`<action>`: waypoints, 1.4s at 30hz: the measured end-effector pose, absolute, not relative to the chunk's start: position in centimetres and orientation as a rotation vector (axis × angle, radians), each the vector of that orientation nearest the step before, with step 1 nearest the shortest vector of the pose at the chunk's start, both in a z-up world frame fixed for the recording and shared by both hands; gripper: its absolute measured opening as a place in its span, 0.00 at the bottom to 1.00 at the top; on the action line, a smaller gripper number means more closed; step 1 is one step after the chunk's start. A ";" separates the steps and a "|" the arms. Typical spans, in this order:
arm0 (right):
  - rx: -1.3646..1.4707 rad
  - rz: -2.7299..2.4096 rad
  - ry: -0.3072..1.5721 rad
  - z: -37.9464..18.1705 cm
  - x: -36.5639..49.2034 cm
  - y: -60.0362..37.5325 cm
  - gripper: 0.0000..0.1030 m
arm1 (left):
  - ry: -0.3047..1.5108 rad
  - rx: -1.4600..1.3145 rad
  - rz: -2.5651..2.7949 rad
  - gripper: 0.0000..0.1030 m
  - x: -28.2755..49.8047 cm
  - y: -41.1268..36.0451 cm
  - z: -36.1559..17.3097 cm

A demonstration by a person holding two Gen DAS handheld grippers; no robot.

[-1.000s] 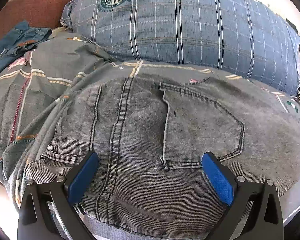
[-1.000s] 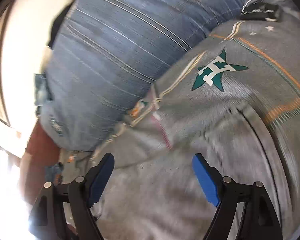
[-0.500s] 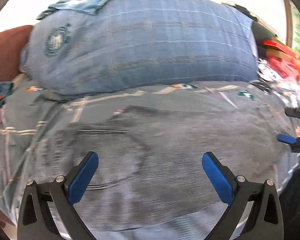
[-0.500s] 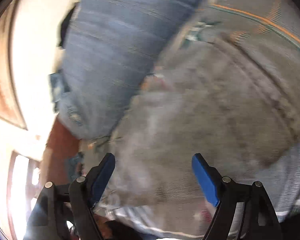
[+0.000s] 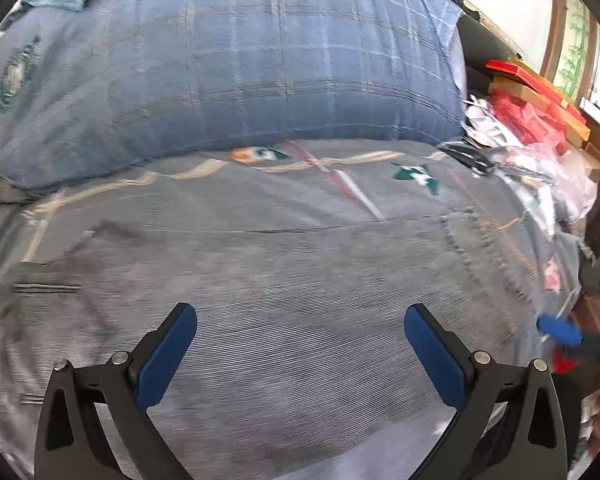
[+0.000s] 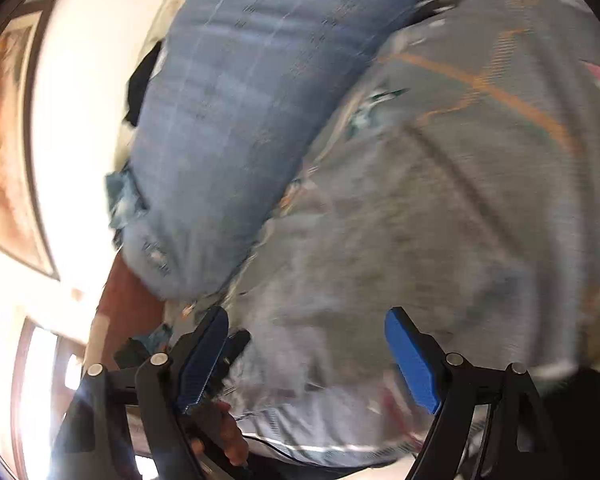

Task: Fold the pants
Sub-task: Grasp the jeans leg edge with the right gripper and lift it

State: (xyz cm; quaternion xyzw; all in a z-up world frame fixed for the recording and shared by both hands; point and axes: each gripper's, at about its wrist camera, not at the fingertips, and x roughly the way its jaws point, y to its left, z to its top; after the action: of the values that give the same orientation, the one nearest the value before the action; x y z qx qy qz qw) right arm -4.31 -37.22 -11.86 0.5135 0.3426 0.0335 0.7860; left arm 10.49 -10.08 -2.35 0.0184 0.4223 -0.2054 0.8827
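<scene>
Grey denim pants (image 5: 284, 304) lie spread flat on a patterned grey bedspread (image 5: 300, 196). My left gripper (image 5: 300, 344) is open and empty, hovering just above the pants' middle. The right gripper's blue fingertip (image 5: 560, 330) shows blurred at the far right edge of the pants. In the right wrist view the pants (image 6: 400, 248) fill the middle, blurred, and my right gripper (image 6: 306, 350) is open and empty above them. The left gripper's black frame (image 6: 236, 344) shows behind the right gripper's left finger.
A large blue plaid pillow (image 5: 228, 68) lies along the far side of the bed; it also shows in the right wrist view (image 6: 240, 112). Red boxes and plastic bags (image 5: 532, 120) are piled at the right. A white wall with a framed picture (image 6: 8, 140) is beyond.
Both views have swung: my left gripper moved right along the pants, away from the back pocket. My right gripper swept across the pants toward the near edge. Both stayed open.
</scene>
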 end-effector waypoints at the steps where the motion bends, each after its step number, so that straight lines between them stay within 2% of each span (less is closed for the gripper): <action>1: 1.135 0.061 0.746 -12.3 -5.0 -38.0 0.80 | 0.895 0.027 -0.448 1.00 10.9 -10.8 -2.6; 7: 1.340 -0.023 0.811 -14.7 -6.8 -43.5 0.80 | 1.027 0.018 -0.477 1.00 12.7 -14.5 -5.3; 10: 1.342 -0.020 0.836 -15.2 -6.1 -43.6 0.79 | 1.080 0.045 -0.442 1.00 13.7 -14.9 -7.0; 19: 1.353 -0.095 0.881 -17.1 -3.8 -43.5 0.76 | 1.072 0.099 -0.449 1.00 13.5 -15.2 -7.2; 23: 1.340 -0.129 0.869 -16.8 -3.5 -44.1 0.70 | 1.062 0.134 -0.437 1.00 13.4 -15.4 -7.5; 25: 1.326 -0.142 0.883 -16.8 -3.3 -44.1 0.61 | 1.059 0.146 -0.434 1.00 13.4 -15.5 -7.5; 27: 1.306 -0.170 0.900 -16.9 -3.5 -44.3 0.38 | 1.067 0.139 -0.423 1.00 13.5 -15.4 -7.3; 29: 1.305 -0.167 0.909 -17.3 -3.8 -44.6 0.32 | 1.044 0.103 -0.410 1.00 13.3 -14.8 -6.3; 33: 1.295 -0.197 0.907 -16.9 -4.1 -44.3 0.35 | 0.958 0.117 -0.360 1.00 12.5 -13.3 -4.4; 42: 1.280 -0.252 0.931 -16.6 -3.4 -43.7 0.35 | 1.026 0.164 -0.317 1.00 13.1 -12.4 -6.8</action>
State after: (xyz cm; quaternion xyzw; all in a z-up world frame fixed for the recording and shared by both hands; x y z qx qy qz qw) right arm -3.38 -43.67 -16.57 0.5738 0.4172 -0.1130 0.6956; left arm 13.14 -12.35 -6.81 0.0782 0.4880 -0.1507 0.8562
